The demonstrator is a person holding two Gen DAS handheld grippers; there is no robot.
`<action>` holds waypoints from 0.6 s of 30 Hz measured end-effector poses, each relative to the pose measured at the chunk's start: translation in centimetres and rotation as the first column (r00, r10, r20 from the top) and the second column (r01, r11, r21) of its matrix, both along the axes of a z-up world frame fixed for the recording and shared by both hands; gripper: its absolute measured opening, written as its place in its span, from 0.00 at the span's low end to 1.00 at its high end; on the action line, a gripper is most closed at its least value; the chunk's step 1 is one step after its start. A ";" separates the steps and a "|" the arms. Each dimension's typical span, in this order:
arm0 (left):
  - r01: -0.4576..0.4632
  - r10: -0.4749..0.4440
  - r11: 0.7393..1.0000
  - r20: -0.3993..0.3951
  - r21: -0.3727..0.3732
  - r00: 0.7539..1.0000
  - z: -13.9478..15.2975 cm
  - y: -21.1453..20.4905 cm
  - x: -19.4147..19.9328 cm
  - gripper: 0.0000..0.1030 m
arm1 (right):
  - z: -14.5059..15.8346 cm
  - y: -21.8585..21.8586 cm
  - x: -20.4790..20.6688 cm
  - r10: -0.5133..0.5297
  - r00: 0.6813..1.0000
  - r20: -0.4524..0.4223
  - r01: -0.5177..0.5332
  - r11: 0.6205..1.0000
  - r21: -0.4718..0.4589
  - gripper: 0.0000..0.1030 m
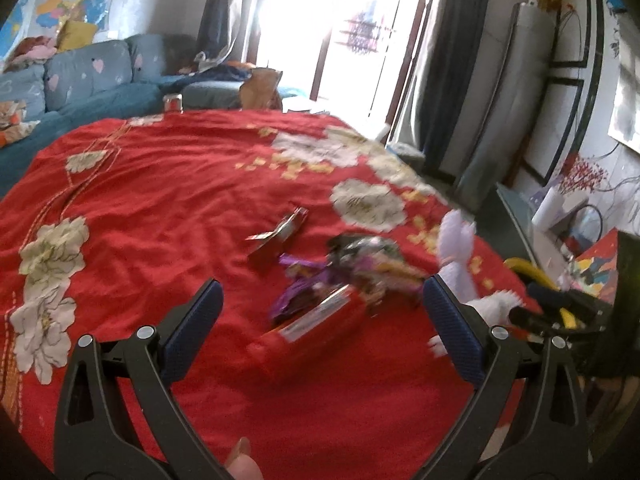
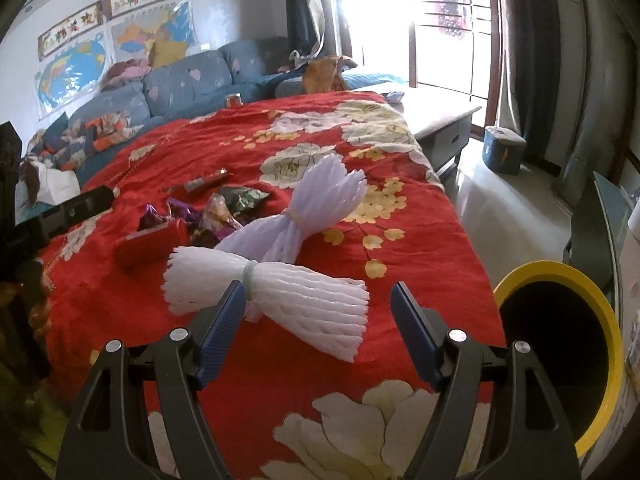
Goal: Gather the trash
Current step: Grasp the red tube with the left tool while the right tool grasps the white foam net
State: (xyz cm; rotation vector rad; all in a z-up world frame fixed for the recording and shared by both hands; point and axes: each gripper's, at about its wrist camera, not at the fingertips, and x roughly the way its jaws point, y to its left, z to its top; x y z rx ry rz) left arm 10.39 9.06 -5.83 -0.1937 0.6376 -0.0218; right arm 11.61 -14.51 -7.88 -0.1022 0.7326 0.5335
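Trash lies on a red flowered cloth [image 1: 160, 208]: a red packet [image 1: 308, 328], purple and dark crumpled wrappers [image 1: 340, 268], and a silver-red wrapper [image 1: 280, 236]. My left gripper [image 1: 320, 300] is open above the red packet, fingers either side of the pile. In the right wrist view, two tied foam-net bundles lie on the cloth: a white one [image 2: 280, 296] and a lilac one [image 2: 312, 208]. My right gripper [image 2: 318, 296] is open just over the white bundle's near end. The red packet [image 2: 152, 244] and wrappers [image 2: 224, 208] lie beyond.
A yellow-rimmed black bin [image 2: 560, 360] stands at the cloth's right edge. A blue sofa [image 2: 180, 84] with clothes is behind, a glass jar [image 2: 233, 100] at the far edge, and a low grey table [image 2: 440, 120] by the window.
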 end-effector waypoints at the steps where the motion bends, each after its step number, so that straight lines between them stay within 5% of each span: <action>1: 0.001 0.000 1.000 -0.012 0.004 1.000 -0.3 0.3 0.1 0.89 | -0.1 0.1 0.2 0.004 1.000 -0.003 -0.004 1.000 -0.003 0.70; 12: 0.074 -0.077 0.997 -0.125 -0.030 0.989 -3.4 0.9 1.5 0.73 | -1.9 1.1 1.3 0.043 0.997 -0.058 -0.045 0.999 -0.019 0.69; 18: 0.103 -0.105 0.995 -0.147 -0.021 0.984 -4.0 0.4 1.6 0.64 | -2.5 0.9 1.3 0.061 0.994 -0.091 -0.062 0.998 -0.006 0.47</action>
